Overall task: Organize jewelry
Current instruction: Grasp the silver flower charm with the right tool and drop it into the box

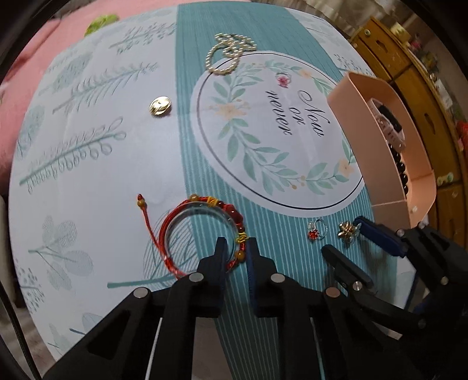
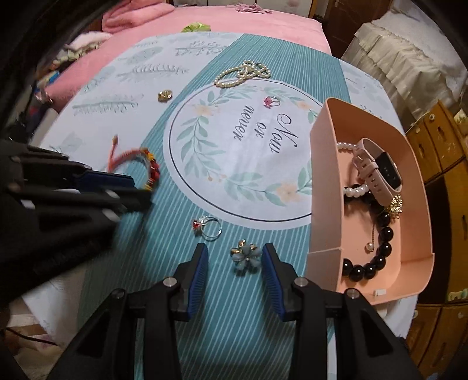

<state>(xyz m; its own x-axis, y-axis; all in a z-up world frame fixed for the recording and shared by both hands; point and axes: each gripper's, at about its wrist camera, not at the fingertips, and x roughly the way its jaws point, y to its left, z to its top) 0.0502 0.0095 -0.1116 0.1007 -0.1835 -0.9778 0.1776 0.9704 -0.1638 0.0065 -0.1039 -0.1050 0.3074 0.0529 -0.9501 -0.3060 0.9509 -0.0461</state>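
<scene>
Beside the pink tray (image 2: pixel 324 187), the right gripper (image 2: pixel 235 260) stood half-open astride a small, hard, light brooch (image 2: pixel 245 257), best pinched across its petals, while the left gripper (image 1: pixel 236 251), further left, had its fingers (image 1: pixel 220 251) clamped on the red bracelet (image 1: pixel 201 233).

A home bedroom — pink bed (image 2: pixel 234 26), wooden cabinet (image 2: pixel 438 163).
</scene>
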